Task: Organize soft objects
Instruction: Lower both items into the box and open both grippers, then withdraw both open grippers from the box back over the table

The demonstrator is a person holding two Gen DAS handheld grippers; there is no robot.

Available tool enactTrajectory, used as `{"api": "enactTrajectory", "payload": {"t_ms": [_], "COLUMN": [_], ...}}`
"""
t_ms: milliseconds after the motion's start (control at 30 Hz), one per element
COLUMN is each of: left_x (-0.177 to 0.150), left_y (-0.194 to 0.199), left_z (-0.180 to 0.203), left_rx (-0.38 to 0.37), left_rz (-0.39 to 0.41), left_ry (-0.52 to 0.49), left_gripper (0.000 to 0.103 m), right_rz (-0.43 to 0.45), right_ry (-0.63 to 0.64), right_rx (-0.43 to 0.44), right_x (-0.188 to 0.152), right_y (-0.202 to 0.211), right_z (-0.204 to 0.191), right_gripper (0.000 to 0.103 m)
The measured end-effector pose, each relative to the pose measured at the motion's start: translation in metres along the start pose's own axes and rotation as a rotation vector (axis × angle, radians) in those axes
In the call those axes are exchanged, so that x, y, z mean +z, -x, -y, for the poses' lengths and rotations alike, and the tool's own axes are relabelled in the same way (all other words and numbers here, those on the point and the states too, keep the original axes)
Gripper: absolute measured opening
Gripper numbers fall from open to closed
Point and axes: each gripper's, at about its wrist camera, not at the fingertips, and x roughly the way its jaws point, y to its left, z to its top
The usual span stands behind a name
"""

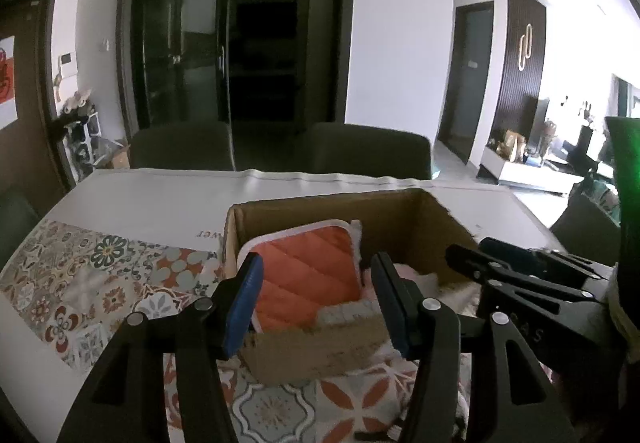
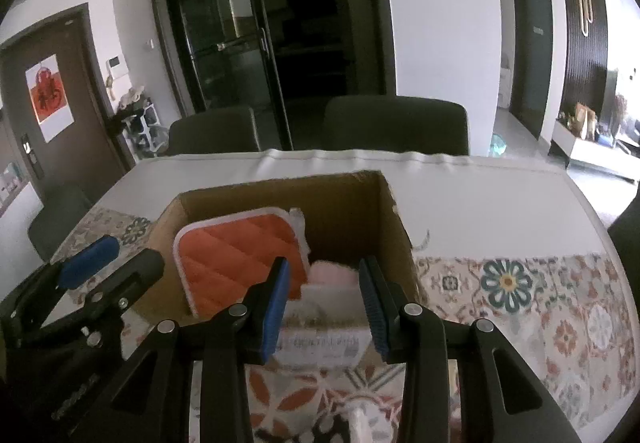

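Note:
An open cardboard box (image 1: 312, 351) (image 2: 300, 195) stands on a patterned mat. Inside it an orange quilted pad (image 1: 308, 267) (image 2: 236, 259) with white trim leans against the left wall. Beside the pad lie a pink soft item (image 2: 332, 275) and pale fluffy cloth (image 1: 424, 279). My left gripper (image 1: 316, 303) hovers open over the box's near left corner, nothing between its blue pads. My right gripper (image 2: 324, 303) stands open at the near wall, also holding nothing. Each gripper shows in the other's view: the right gripper (image 1: 468, 249) and the left gripper (image 2: 120, 263).
The patterned mat (image 1: 80, 283) (image 2: 520, 303) lies on a white-covered table (image 1: 160, 199). Two dark chairs (image 1: 180, 147) (image 1: 368, 151) stand behind the far edge. A green object (image 1: 628, 183) rises at the far right. A small white item (image 2: 356, 415) lies on the mat below the right gripper.

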Motion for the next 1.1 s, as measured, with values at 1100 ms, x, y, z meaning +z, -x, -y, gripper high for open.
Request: {"api": "enactTrajectory", "payload": {"t_ms": [1100], "left_x": [-0.146], "left_y": [0.121], "left_z": [0.045], "left_rx": [0.009], "left_rz": [-0.14], "left_ry": [-0.047], "left_gripper": [0.069], "right_rz": [-0.048], "right_ry": [-0.093], "right_rx": [-0.081], "right_x": [-0.162], "right_y": [0.128], "right_z": [0.016], "right_gripper": [0.038]}}
